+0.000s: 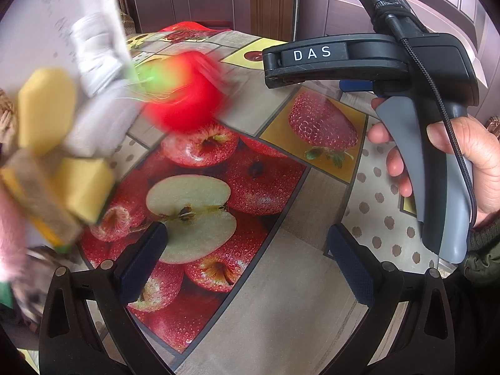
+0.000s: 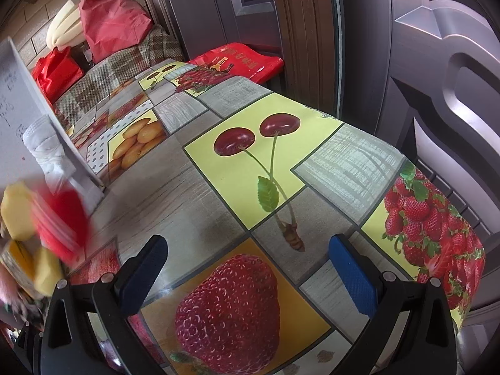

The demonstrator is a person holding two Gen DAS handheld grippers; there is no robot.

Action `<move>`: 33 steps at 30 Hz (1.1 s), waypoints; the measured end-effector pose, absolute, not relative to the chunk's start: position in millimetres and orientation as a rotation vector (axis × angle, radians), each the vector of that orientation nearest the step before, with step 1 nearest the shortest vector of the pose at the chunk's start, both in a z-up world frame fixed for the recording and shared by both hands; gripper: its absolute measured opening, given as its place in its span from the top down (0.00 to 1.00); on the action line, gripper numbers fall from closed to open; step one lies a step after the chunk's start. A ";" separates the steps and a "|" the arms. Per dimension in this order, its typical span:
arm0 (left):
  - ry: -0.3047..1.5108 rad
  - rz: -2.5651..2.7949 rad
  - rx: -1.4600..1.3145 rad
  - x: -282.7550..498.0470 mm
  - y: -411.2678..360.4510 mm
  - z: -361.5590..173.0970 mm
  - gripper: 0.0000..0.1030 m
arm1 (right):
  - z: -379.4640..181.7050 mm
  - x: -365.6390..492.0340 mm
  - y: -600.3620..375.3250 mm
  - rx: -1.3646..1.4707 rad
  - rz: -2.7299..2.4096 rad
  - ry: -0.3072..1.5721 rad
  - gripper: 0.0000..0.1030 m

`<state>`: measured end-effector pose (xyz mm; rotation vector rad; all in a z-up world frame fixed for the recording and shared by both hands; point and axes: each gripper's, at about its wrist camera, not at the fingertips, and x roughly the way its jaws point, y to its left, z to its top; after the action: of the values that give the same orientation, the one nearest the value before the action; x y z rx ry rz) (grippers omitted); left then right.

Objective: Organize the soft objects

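Note:
A red soft toy with a green top (image 1: 184,93) is blurred with motion above the fruit-print tablecloth (image 1: 281,281), at upper left of the left wrist view; it also shows in the right wrist view (image 2: 62,222) at far left. Yellow sponges (image 1: 47,109) and a pile of soft things lie at the left edge, also in the right wrist view (image 2: 17,212). My left gripper (image 1: 247,256) is open and empty above the table. My right gripper (image 2: 250,268) is open and empty; its body (image 1: 406,72) shows in the left wrist view, held by a hand.
A white board (image 2: 18,118) with a white cloth (image 2: 43,147) stands at the left. Red bags (image 2: 112,22) and a plaid cloth (image 2: 125,65) lie beyond the table's far end. A dark door (image 2: 406,62) is close behind the table's right edge.

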<state>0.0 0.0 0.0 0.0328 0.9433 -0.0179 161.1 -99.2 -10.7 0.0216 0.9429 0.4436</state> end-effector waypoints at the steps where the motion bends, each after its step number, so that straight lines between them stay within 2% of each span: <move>1: 0.943 -0.018 0.033 0.0 0.0 0.0 0.01 | -10.8 161.1 -99.2 0.022 0.443 0.943 0.00; 33: 0.943 -0.018 0.033 -1.0 -1.2 0.5 0.01 | -10.9 161.4 -95.2 -0.004 0.445 0.932 0.00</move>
<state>-1.0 -1.2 0.5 0.0334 0.9430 -0.0175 161.4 -95.2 -10.9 -0.0038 0.9317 0.4454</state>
